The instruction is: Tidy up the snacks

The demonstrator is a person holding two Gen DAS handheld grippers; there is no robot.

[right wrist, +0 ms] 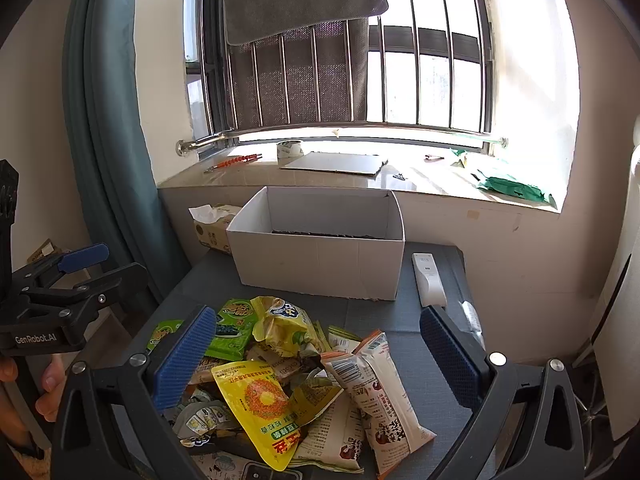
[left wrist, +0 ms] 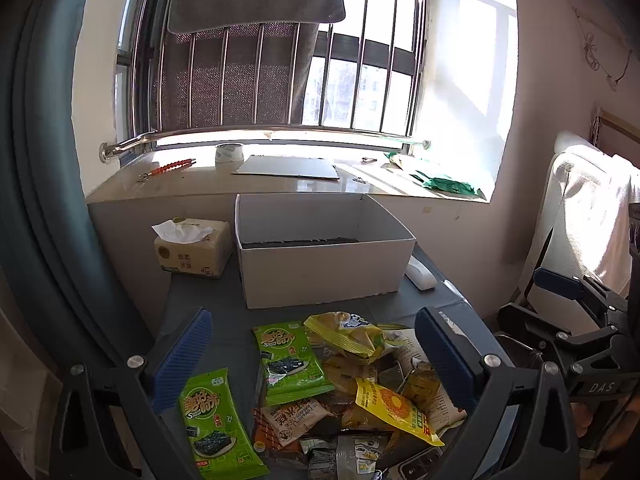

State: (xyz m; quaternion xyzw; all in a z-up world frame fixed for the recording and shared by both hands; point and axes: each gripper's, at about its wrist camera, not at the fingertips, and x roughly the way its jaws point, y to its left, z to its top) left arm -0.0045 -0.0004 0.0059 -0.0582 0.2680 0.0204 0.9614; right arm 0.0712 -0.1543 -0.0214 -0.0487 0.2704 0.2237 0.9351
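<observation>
A pile of snack packets lies on the grey table, also in the right wrist view. It includes two green seaweed packets, a yellow packet and an orange-white packet. A white cardboard box stands open behind the pile, also in the right wrist view. My left gripper is open above the pile. My right gripper is open above the pile too. Neither holds anything.
A tissue pack stands left of the box. A white remote lies right of it. The window sill behind holds a tape roll, a cardboard sheet and a green bag. A blue curtain hangs at left.
</observation>
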